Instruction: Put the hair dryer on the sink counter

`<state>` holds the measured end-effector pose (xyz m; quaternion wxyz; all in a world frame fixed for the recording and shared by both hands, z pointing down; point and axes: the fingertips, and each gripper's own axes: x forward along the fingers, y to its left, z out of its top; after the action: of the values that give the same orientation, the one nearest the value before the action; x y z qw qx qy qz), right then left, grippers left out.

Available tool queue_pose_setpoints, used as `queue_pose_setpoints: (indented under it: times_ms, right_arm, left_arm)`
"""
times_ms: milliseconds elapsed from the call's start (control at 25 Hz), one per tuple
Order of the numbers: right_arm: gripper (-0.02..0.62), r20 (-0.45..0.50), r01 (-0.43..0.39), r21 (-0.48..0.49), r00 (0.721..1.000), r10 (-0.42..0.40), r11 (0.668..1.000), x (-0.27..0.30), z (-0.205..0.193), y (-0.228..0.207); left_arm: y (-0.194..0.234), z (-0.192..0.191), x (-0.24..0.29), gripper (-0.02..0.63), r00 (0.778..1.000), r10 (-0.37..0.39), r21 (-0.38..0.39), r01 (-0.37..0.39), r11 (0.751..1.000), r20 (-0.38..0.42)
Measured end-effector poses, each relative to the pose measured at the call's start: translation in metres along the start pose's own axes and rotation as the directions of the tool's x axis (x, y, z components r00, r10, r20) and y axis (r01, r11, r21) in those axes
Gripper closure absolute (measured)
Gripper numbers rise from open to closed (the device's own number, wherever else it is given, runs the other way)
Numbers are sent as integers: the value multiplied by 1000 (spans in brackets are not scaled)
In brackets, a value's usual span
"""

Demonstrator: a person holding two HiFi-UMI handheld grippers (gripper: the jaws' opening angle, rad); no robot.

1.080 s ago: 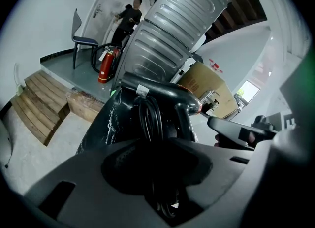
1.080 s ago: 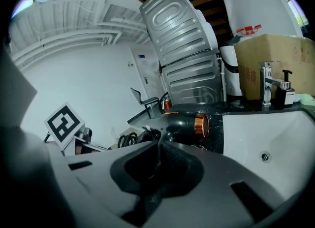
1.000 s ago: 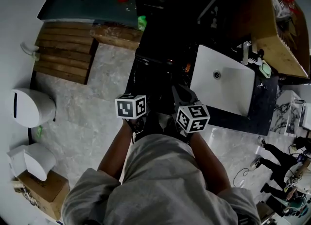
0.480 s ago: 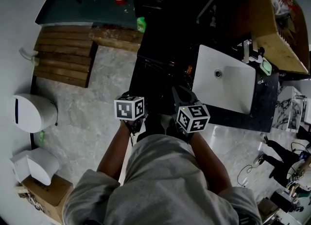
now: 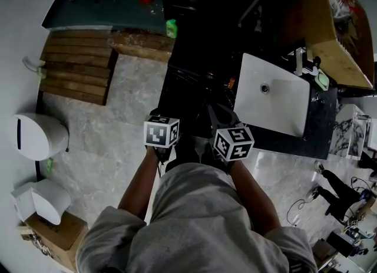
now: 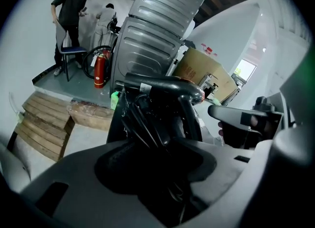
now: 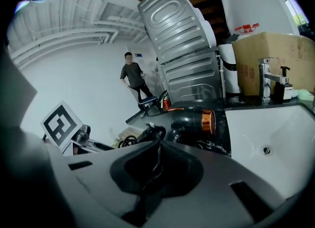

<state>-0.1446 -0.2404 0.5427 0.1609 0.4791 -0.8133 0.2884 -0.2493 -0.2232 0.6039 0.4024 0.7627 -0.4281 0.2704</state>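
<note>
One hazard left of the sink (image 5: 277,98): jaws of my left gripper (image 6: 158,169), just opening, straddle the hair dryer cord (image 6: 141,123) and could snag it. My right gripper (image 7: 157,158) is closed.

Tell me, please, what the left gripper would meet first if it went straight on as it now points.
Most likely the hair dryer. Its cord lies between the jaws of the left gripper, which have just been opening.

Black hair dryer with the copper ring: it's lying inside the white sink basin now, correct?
Not quite. The black hair dryer with the copper ring lies on the dark counter beside the white sink basin, not inside it. The right gripper view shows this.
</note>
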Motion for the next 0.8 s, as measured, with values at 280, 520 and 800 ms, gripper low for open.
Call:
queue_pose_setpoints:
  times_ms: [280,520,800]
  right_arm:
    - [569,8,4,-3,1000,-4,1000,-2,2,2]
    - [569,28,17,-3,999,-17,1000,-8,10,2]
    - [569,31,32,12,999,-32,999,-10,8,0]
  left_arm:
    - [-2,3,0,373,999,41,150,-39,988,-12]
    - [2,3,-5,330,998,25,252,-7,968,-65]
    - [13,10,-10,328,988,76,410,-13,912,-137]
